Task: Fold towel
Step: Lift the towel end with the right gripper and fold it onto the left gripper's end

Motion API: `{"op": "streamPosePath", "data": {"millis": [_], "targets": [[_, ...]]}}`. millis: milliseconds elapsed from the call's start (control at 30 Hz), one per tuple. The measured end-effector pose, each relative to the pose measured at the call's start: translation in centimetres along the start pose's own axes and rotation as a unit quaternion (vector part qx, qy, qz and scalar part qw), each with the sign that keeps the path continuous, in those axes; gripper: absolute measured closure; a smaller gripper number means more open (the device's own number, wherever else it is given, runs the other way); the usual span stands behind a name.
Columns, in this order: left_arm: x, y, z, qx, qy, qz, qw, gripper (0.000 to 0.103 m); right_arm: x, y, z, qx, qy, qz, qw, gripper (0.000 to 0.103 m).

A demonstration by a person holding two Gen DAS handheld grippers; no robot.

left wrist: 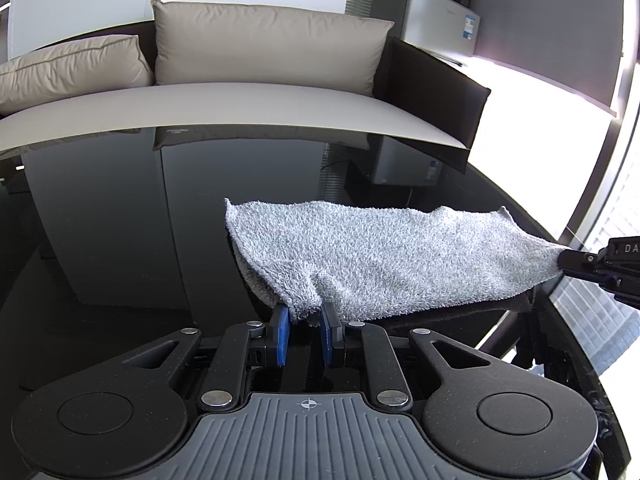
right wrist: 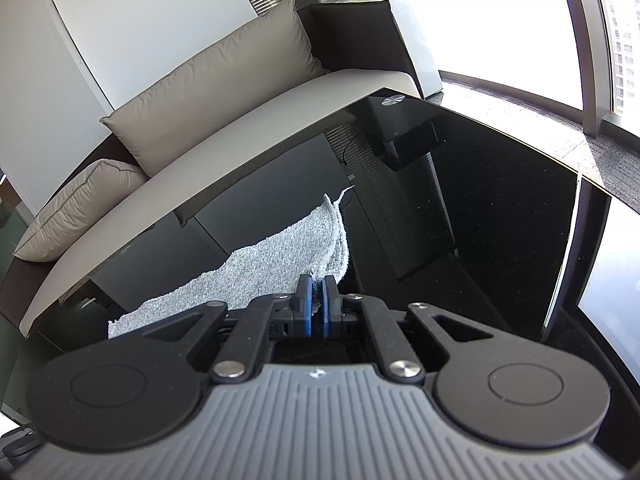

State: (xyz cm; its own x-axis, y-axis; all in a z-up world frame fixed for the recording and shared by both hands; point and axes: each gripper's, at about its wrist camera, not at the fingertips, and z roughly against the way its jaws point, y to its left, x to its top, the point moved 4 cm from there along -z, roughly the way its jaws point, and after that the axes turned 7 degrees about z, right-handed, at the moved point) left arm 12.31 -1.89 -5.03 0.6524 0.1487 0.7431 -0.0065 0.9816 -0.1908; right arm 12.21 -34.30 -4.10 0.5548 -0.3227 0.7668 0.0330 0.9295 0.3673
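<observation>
Grey towel (left wrist: 384, 256) lies across the glossy black surface (left wrist: 120, 220), folded over on itself, with a doubled edge showing at its left end. In the left wrist view it fills the middle, running from 9 o'clock toward 3 o'clock. Left tongs (left wrist: 305, 326) at 6 o'clock of that view: the blue pads (left wrist: 283, 330) stand a little apart with a bunched bit of the towel's near edge caught between them, so they are clamped on the cloth. Right tongs (right wrist: 316, 308) seen in their own view at centre, pads drawn almost together on a thin corner of the towel; the cloth trails off toward 9 o'clock and up toward 12 o'clock, where a loose thread sticks out. The right tool's black tip also shows at 3 o'clock in the left view, touching the towel's far end. The held end hangs slightly lifted off the surface, with shadow beneath. Behind the surface, at 12 o'clock, a sofa (left wrist: 240, 104) with beige cushions (left wrist: 264, 44). Bright window (right wrist: 500, 20) toward 1 o'clock in the right view.
</observation>
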Motion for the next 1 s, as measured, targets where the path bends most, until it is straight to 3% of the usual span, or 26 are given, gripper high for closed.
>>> {"op": "streamPosePath", "data": {"millis": [500,1000], "targets": [[0.2,-0.1,0.0,0.002,0.011,-0.001,0.9999,0.088,0.9,1.4,-0.3,0.016,-0.009,0.001,1.0,0.098],[0.2,0.0,0.3,0.004,0.02,-0.004,0.9998,0.088,2.2,4.4,-0.8,0.06,-0.026,0.023,0.998,0.098]]}}
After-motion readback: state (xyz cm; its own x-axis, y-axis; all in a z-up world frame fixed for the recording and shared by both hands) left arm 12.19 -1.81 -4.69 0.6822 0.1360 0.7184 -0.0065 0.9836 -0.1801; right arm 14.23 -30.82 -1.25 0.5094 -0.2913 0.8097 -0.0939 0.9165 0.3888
